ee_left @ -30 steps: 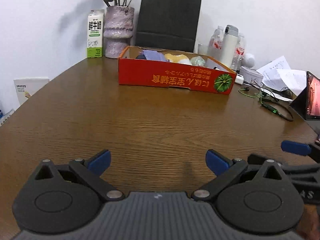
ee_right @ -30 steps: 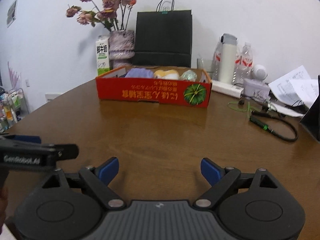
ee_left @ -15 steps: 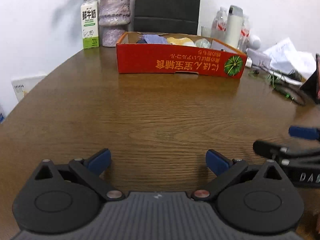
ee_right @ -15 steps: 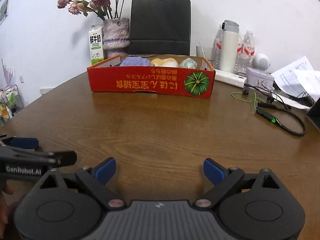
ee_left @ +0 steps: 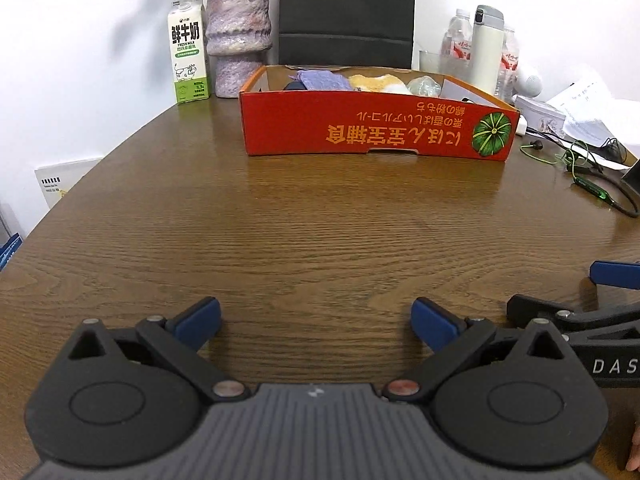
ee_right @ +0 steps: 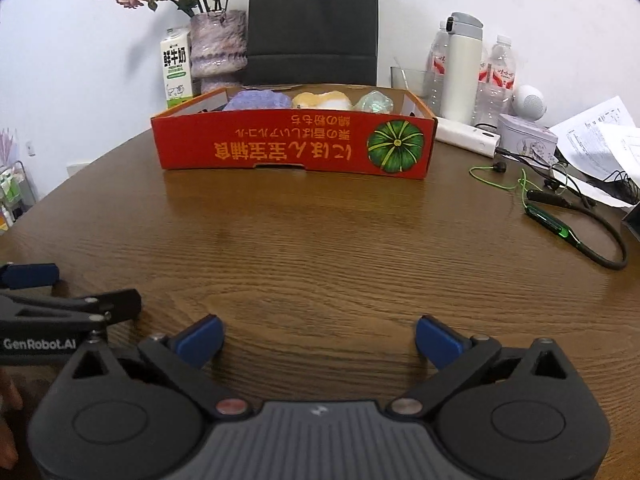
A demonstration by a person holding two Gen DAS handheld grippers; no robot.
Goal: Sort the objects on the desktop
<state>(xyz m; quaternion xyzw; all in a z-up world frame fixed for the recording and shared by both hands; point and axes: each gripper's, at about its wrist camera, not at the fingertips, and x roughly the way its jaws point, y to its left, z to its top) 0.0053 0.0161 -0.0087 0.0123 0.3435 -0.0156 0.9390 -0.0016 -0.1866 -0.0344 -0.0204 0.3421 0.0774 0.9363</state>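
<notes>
Brown wood-grain surface (ee_left: 320, 220) is carrying everything here. At the far left a milk carton (ee_left: 188, 50) is standing beside a mottled vase (ee_left: 239, 38). Centrally, a red cardboard box (ee_left: 376, 128) is sitting upright, holding a purple cloth (ee_left: 324, 79), a yellow bundle (ee_left: 378, 82) and a pale green item (ee_left: 426, 85). Nearer, the left gripper (ee_left: 316, 318) is hovering with fingers apart, gripping nothing. The right gripper (ee_right: 319, 338) is hovering alongside, fingers likewise spread. Green earphones (ee_right: 552, 216) are lying at the right.
</notes>
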